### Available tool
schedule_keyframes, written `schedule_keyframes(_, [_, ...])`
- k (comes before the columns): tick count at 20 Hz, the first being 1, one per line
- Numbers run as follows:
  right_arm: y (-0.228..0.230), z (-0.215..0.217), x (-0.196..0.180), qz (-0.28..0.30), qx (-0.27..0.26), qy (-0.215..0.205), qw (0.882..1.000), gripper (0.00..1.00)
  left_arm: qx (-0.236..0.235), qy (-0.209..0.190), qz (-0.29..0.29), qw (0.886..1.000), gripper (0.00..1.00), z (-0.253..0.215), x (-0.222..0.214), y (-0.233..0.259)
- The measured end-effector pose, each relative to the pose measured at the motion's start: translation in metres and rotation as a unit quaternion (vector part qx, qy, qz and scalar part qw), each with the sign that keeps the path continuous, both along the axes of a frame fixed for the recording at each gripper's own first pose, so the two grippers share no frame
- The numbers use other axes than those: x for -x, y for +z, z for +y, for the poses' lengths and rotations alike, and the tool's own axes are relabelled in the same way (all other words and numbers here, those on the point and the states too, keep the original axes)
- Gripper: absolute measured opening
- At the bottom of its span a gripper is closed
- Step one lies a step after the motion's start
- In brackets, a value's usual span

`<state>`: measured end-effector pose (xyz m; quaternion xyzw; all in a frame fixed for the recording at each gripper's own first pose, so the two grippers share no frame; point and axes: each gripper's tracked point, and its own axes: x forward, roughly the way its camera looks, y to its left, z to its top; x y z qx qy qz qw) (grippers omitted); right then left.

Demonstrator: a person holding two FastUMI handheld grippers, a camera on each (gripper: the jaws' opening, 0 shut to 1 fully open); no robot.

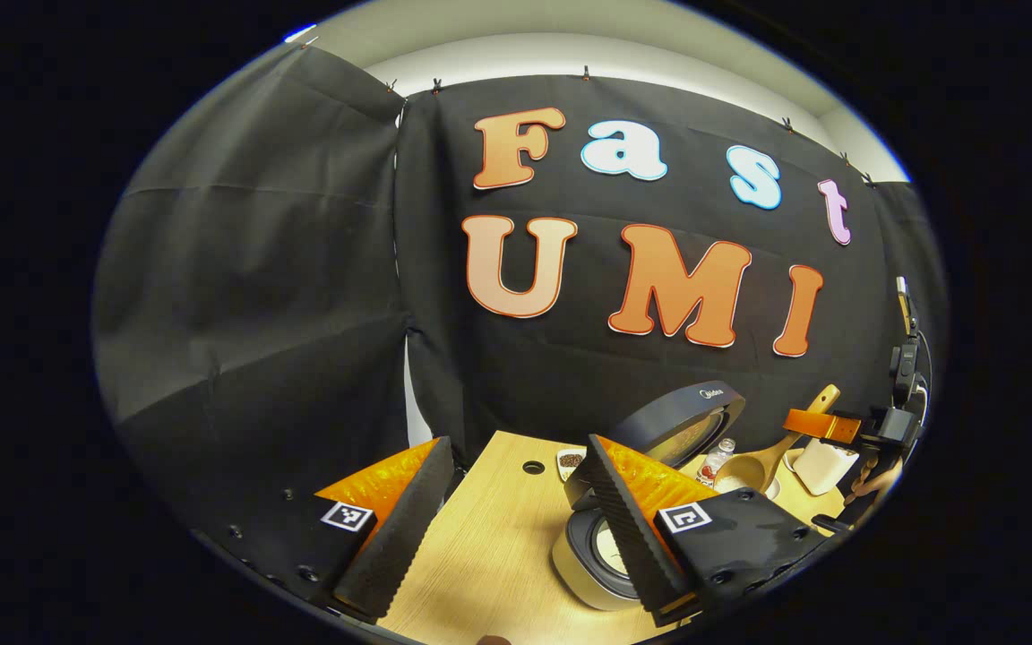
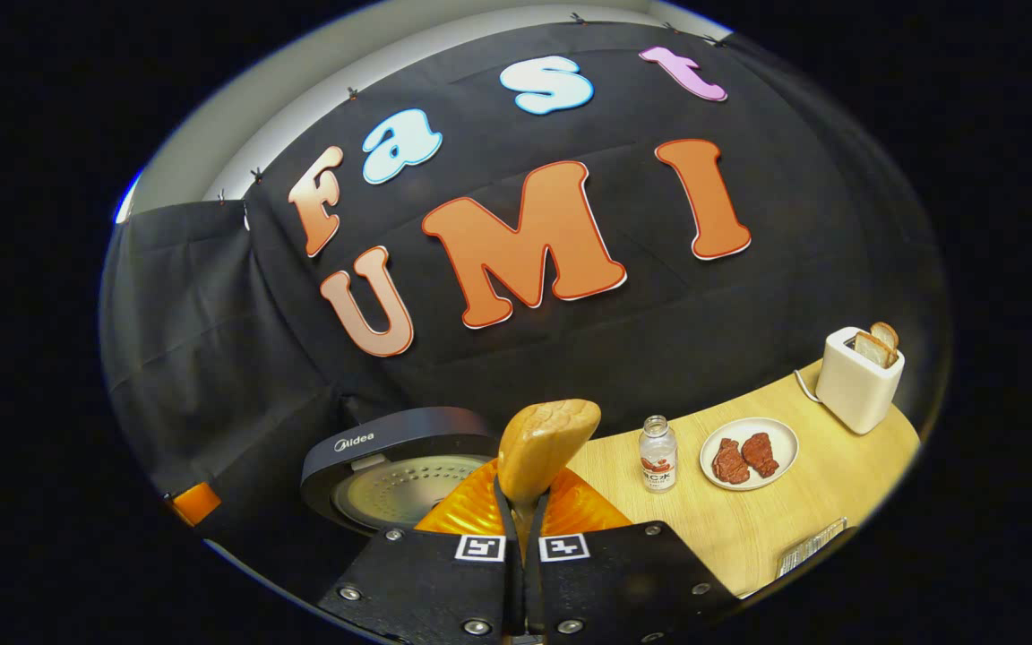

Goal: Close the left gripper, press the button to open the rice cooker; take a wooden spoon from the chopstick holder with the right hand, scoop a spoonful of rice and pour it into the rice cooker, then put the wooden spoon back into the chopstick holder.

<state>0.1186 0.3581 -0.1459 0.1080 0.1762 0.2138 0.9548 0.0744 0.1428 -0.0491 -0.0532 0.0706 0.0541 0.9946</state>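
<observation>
Right gripper clamps wooden spoon, bowl level for rice; left gripper released; rice cooker lid up at 9 o'clock.

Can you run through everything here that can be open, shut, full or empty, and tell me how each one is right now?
Dark round rice cooker: lid up, open.
Light wooden spoon: held in right tool.
Right tool: shut on spoon.
Left tool: open, holding nothing.
White toaster: bread sticking up.
Small clear bottle: capped, upright.
</observation>
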Motion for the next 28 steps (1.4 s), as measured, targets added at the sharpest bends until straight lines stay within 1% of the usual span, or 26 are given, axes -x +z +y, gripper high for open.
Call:
schedule_keyframes(8, [-0.004,0.015,0.007,-0.040,0.072,0.042,0.996,0.00,-0.001,-0.004,-0.006,1.000,1.00,-0.001,0.000,0.004])
schedule_keyframes(12, [-0.019,0.029,0.013,-0.054,0.123,0.083,0.987,0.00,0.002,-0.004,-0.003,1.000,1.00,0.000,0.004,0.002])
schedule_keyframes(16, [-0.031,0.034,0.014,-0.081,0.175,0.101,0.976,0.00,0.002,0.003,-0.004,1.000,1.00,0.004,0.007,0.002])
schedule_keyframes(19, [-0.039,0.039,0.017,-0.090,0.196,0.117,0.969,0.00,0.001,0.006,-0.003,1.000,1.00,0.004,0.009,0.002])
schedule_keyframes(21, [-0.042,0.040,0.019,-0.088,0.195,0.123,0.969,0.00,-0.002,0.007,-0.002,1.000,1.00,0.003,0.013,0.002])
schedule_keyframes(24, [-0.040,0.038,0.023,-0.067,0.163,0.126,0.976,0.00,0.000,0.008,-0.006,1.000,1.00,0.001,0.016,0.005])
schedule_keyframes(28, [-0.019,0.014,0.018,-0.059,0.127,0.106,0.985,0.00,-0.005,0.007,-0.009,1.000,1.00,-0.005,0.020,0.010])
